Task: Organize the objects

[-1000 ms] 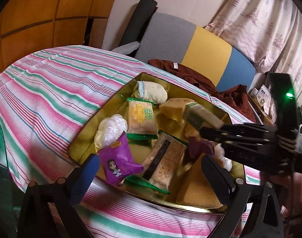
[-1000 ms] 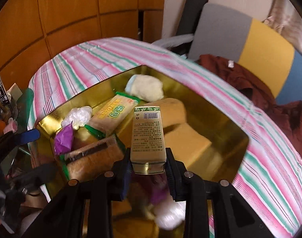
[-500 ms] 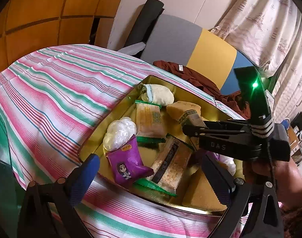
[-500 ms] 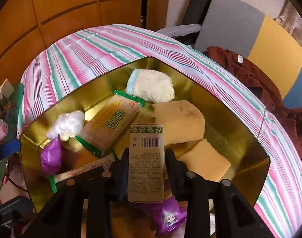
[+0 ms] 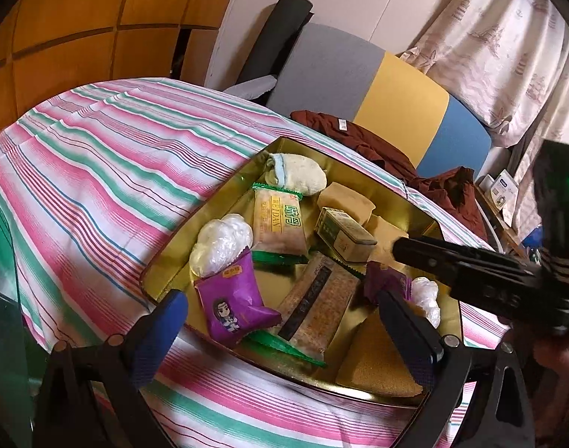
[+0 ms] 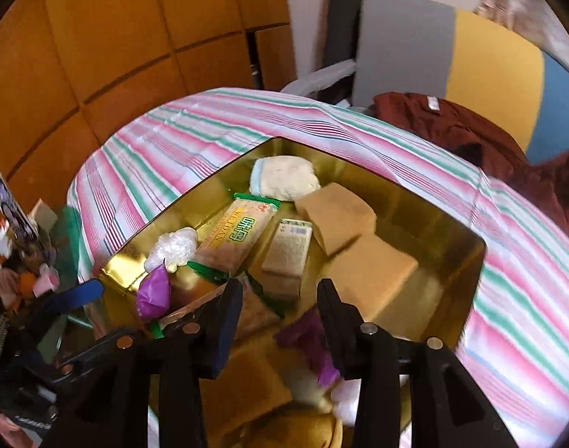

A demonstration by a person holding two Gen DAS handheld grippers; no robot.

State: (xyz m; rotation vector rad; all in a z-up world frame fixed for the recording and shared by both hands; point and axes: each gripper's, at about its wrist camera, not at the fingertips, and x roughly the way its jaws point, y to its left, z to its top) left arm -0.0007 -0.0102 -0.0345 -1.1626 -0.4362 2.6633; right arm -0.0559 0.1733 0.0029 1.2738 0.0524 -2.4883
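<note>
A gold tray (image 5: 161,261) on the striped table holds several snacks and sponges. A small green-and-beige box (image 5: 346,233) lies flat in its middle, beside a green-edged biscuit packet (image 5: 280,220) and a tan sponge block (image 5: 346,201). My right gripper (image 6: 280,287) hovers just behind the box (image 6: 288,248). Its jaws are opening, and nothing is between them. In the left wrist view it reaches in from the right (image 5: 404,248). My left gripper (image 5: 280,302) stands open over the tray's near edge, above a purple packet (image 5: 234,304) and a long brown cracker packet (image 5: 318,310).
Also in the tray are a cream cloth roll (image 5: 303,175), a white wrapped ball (image 5: 220,242) and a second sponge (image 5: 374,362). Behind the pink-and-green tablecloth (image 5: 97,171) stands a grey, yellow and blue chair (image 5: 396,97) with a brown garment (image 5: 381,149). Clutter (image 6: 19,246) lies left.
My right gripper lowered the box into the tray, let go of it and drew back with parted jaws. The left gripper stayed put.
</note>
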